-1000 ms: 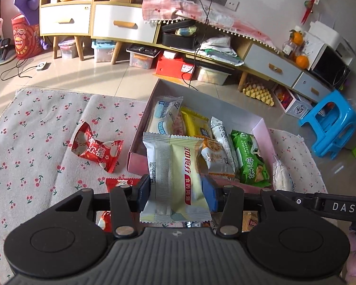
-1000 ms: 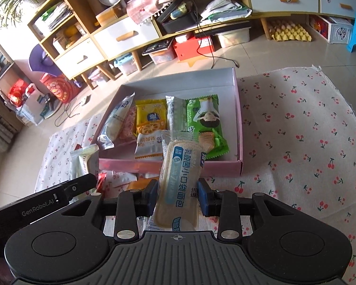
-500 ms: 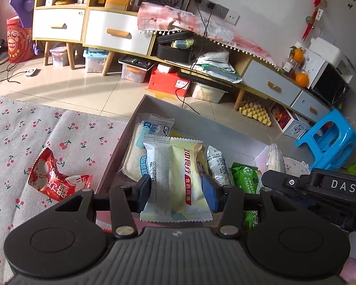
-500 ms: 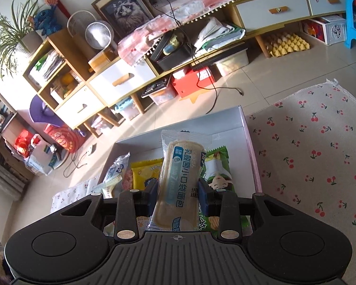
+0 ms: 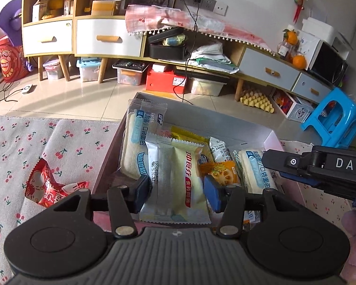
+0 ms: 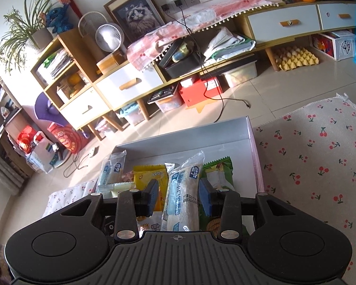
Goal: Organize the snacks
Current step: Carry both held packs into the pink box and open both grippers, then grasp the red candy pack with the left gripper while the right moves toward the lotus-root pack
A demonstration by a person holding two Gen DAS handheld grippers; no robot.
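Note:
A shallow pink box (image 5: 271, 137) on the cherry-print cloth holds several snack packs. My left gripper (image 5: 176, 192) is over its near left part, with a white and pale-yellow snack pack (image 5: 178, 178) between its jaws, which now stand a little apart from the pack. My right gripper (image 6: 179, 196) is open over the box (image 6: 255, 152); a long white bread pack with blue print (image 6: 182, 194) lies loose between its jaws, also seen in the left wrist view (image 5: 255, 171). A red snack pack (image 5: 47, 187) lies on the cloth left of the box.
The box sits at the cloth's (image 6: 320, 147) far edge, with tiled floor (image 5: 83, 99) beyond. A low cabinet with drawers (image 5: 106, 38), storage bins and a red box (image 5: 166, 80) stand behind. A blue stool (image 5: 334, 118) is at the far right.
Both grippers have moved forward and down over the box. The right jaws have spread and let go of the bread pack. The left jaws have widened slightly around the white and yellow pack.

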